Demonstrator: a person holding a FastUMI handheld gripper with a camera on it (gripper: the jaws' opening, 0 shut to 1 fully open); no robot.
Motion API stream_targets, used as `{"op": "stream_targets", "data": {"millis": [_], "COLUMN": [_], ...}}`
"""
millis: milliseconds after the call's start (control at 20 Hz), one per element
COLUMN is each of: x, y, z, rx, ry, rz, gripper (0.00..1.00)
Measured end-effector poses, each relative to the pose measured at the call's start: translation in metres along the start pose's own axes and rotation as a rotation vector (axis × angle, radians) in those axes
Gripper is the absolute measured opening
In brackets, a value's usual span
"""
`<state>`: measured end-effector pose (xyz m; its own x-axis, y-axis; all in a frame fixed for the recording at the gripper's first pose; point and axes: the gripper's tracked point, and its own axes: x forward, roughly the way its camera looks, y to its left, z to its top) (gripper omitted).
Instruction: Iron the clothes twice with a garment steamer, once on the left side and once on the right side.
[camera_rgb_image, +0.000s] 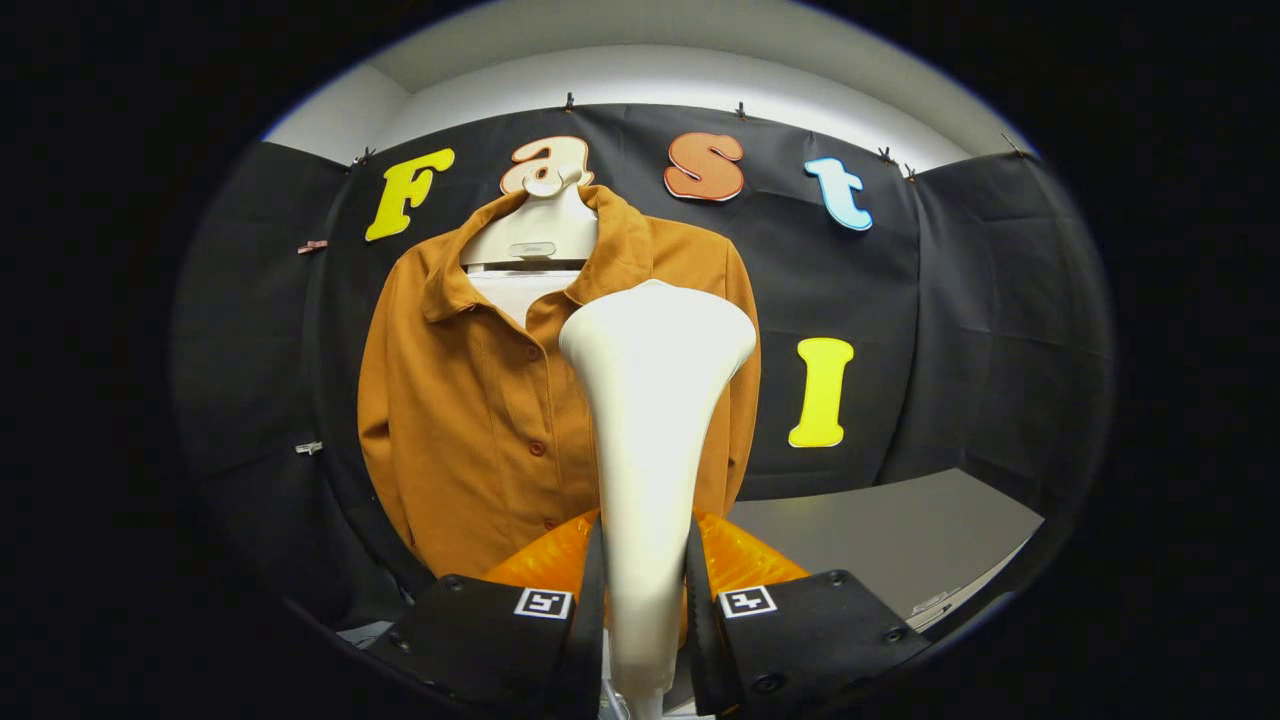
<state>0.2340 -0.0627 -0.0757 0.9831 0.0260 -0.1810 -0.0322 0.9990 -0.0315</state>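
Gripper (646, 600) pinching the white garment steamer (652, 400) upright.
Beyond hangs an orange shirt (470, 400) (buttoned, on a hanger); grey table (900, 540) at right.

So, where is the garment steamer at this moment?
In the gripper view, the white garment steamer stands upright, clamped between the gripper fingers, in front of the brown shirt.

This is a staged recording booth, not a lived-in room: black cloth (960, 300) is clipped up as walls below a plain white ceiling (660, 60), a shirt (470, 400) hangs on a white dummy bust (535, 235), and a bare grey table (900, 540) stands alongside.
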Motion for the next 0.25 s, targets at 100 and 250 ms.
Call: {"op": "stream_targets", "data": {"millis": [100, 250], "x": [0.0003, -0.0002], "y": [0.0, 0.0009], "z": [0.0, -0.0002], "rx": [0.001, -0.002], "ry": [0.0, -0.002], "rz": [0.0, 0.004], "gripper": [0.39, 0.39]}}
